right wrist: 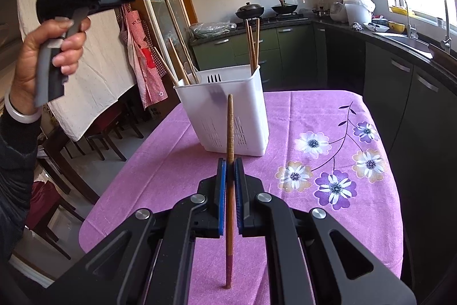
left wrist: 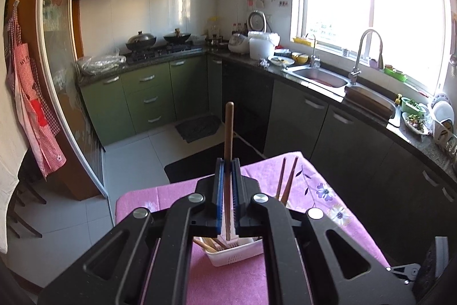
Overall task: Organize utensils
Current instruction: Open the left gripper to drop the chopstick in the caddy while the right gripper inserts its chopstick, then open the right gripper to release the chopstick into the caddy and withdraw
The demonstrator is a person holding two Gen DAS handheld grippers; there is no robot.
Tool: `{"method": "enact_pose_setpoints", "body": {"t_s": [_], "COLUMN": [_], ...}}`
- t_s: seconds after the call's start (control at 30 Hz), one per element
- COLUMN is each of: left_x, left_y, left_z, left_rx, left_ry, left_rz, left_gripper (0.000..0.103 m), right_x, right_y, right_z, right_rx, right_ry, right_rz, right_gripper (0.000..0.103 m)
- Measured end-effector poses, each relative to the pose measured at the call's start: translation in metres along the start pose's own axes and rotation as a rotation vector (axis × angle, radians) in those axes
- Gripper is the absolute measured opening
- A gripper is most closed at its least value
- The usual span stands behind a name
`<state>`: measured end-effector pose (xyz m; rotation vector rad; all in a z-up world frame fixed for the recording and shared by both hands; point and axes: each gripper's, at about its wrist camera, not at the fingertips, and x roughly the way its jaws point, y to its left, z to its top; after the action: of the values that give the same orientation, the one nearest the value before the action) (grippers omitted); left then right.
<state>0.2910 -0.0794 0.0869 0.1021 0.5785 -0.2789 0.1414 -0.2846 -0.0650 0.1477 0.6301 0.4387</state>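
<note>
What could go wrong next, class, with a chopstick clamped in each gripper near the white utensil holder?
1. The left gripper holds its chopstick directly above the holder, where other chopsticks lean; lowering it may knock them.
2. The right gripper pinches its chopstick near the middle, so it might pivot or slip.
3. The tall holder could tip if bumped.

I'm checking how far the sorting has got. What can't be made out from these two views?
- Left wrist: the caddy interior and the held chopstick's lower end, hidden by the left gripper.
- Right wrist: the caddy's contents below its rim, hidden by its wall.
- Right wrist: the left gripper's fingertips, cut off behind its body.
</note>
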Motion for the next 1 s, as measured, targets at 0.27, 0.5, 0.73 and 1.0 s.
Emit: {"method": "enact_pose_setpoints", "body": {"t_s": [0.27, 0.5, 0.73, 1.0], "left_x": [0.038, 0.047, -0.03, -0.083], "left_y": [0.01, 0.008, 0.003, 0.009], "left_z": [-0.031, -0.049, -0.074, -0.19], "left_rx": [-0.008, -0.02, -0.022, -0.064], "left_ry": [0.089, 0.118, -0.105, -0.251], "left_rz": [0.002, -0.026, -0.039, 0.091], "left_gripper": [0.005, 0.033, 0.094, 0.096], "right_x": [0.004, 0.004, 0.004, -0.005], "right_y": [0.001, 0.003, 0.003, 0.008], "right_z": [-0.001, 0.0, 0.006, 0.054], "right_rx": [-0.005, -0.012, -0.011, -0.056], "right_ry": [0.01, 0.015, 0.012, -0.056], "right_rz": [-0.006, -0.006, 0.017, 0.021], "right_gripper": [0.007, 0.007, 0.007, 0.007]}}
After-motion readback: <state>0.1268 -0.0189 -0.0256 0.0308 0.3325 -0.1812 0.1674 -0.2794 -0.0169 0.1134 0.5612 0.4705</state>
